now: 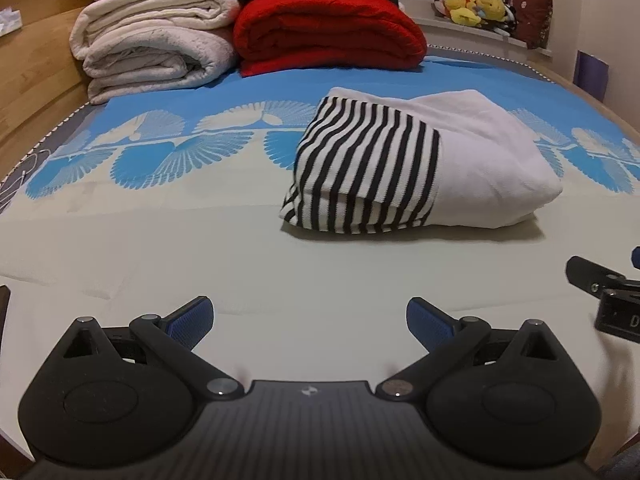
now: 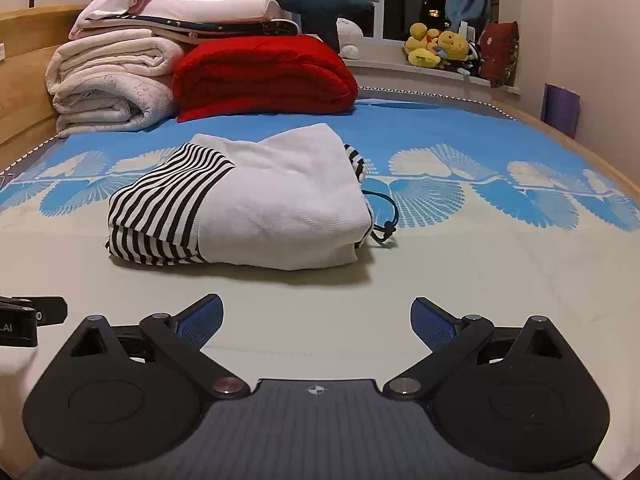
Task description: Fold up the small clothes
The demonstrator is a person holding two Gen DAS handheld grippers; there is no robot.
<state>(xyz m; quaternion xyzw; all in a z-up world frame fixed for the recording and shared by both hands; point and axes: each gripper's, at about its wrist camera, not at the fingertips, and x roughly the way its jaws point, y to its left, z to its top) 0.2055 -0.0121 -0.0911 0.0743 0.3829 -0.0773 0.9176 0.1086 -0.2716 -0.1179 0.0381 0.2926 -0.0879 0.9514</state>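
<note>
A small white garment with black-and-white striped sleeves (image 1: 420, 168) lies folded into a compact bundle on the bed; it also shows in the right wrist view (image 2: 248, 204), with a dark drawstring (image 2: 386, 216) trailing from its right side. My left gripper (image 1: 310, 320) is open and empty, low over the sheet, in front of and left of the bundle. My right gripper (image 2: 316, 320) is open and empty, in front of the bundle. The right gripper's edge shows at the right of the left wrist view (image 1: 600, 280).
The bed sheet (image 1: 200, 248) is cream in front with a blue shell pattern behind. Folded white blankets (image 1: 152, 48) and a red blanket (image 1: 328, 32) are stacked at the back. A wooden bed frame (image 1: 32, 80) runs along the left. Plush toys (image 2: 440, 48) sit on the windowsill.
</note>
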